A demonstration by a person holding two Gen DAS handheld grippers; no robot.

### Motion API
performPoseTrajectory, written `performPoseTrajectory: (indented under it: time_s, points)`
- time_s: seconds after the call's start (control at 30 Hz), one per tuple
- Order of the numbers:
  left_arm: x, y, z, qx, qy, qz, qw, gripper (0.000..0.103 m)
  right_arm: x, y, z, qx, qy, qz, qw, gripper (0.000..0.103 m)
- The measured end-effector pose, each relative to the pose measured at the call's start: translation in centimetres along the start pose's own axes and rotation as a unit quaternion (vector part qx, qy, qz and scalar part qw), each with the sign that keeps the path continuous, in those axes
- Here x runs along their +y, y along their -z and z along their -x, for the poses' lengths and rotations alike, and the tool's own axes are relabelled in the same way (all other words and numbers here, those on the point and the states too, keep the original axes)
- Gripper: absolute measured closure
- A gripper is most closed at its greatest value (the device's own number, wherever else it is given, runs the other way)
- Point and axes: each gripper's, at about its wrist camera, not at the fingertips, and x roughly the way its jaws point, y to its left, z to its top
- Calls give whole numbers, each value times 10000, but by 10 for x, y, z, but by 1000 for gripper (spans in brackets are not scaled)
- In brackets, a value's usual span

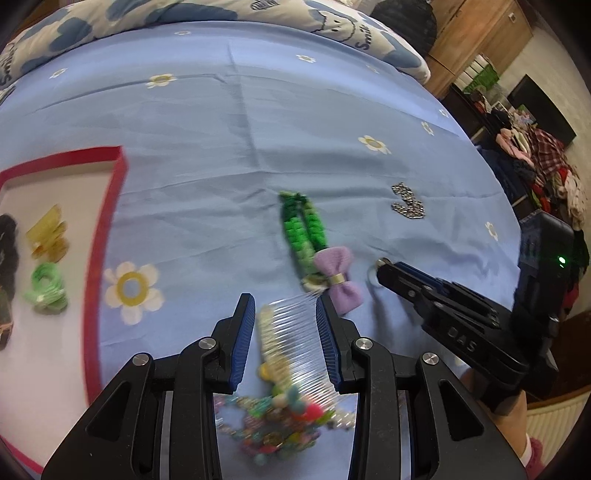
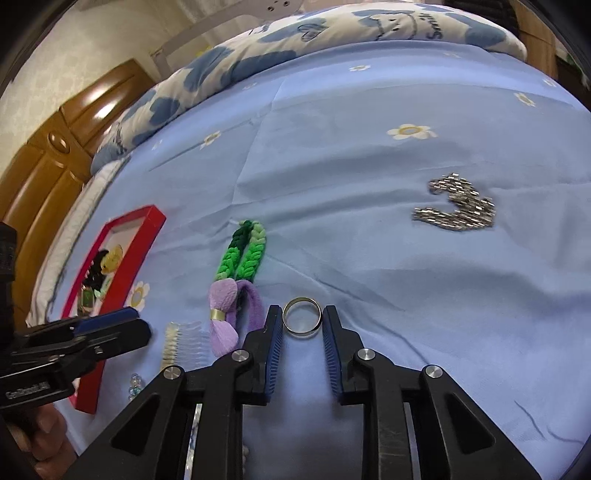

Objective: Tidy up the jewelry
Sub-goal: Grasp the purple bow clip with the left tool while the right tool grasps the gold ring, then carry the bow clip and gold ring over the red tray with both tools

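My left gripper (image 1: 285,306) is open around a clear hair comb (image 1: 291,343) lying on the blue bedsheet, with a colourful bead bracelet (image 1: 277,421) just behind it. My right gripper (image 2: 303,318) is open with a silver ring (image 2: 301,316) between its fingertips on the sheet. A green braided band (image 2: 243,251) and a purple bow (image 2: 223,314) lie left of the ring. A silver chain bracelet (image 2: 458,208) lies far right. A red-rimmed tray (image 1: 107,206) at the left holds a yellow clip (image 1: 48,236), a green tie (image 1: 46,288) and dark items.
A patterned quilt (image 1: 221,14) is bunched along the far edge of the bed. Wooden furniture (image 2: 55,155) stands beyond the bed's left side. A pile of clothes (image 1: 546,177) lies off the bed's right side.
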Motion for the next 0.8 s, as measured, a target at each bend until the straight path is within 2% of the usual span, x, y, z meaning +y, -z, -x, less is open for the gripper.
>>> performPoseTrajectory:
  time_s: [0.23,0.3,0.33,0.37,0.57,0.8]
  points:
    - [-29,-11,-33,168,57,-172,9997,71,-26,7,25,-202,7,-447,9988,81]
    - [-34,-10,-42,251,-27,-230,9994,76,-28,9,28,-216,-10,-517,9984,81]
    - [-33,-10,-44,255,-33,-247,9994,87,-29,9,30,-219,-11,-536,9983,81]
    - [-33,-9,-42,249,6,-260,9993,91,-30,10,31,-221,-19,-552,9982,81]
    - [-21,-2,-12,16,104,-278,9996,93,-23,12,41,-305,-170,-593,9976,81]
    - [9,14,33,-238,168,1,9996,93,3,15,49,-337,-439,-487,9973,81]
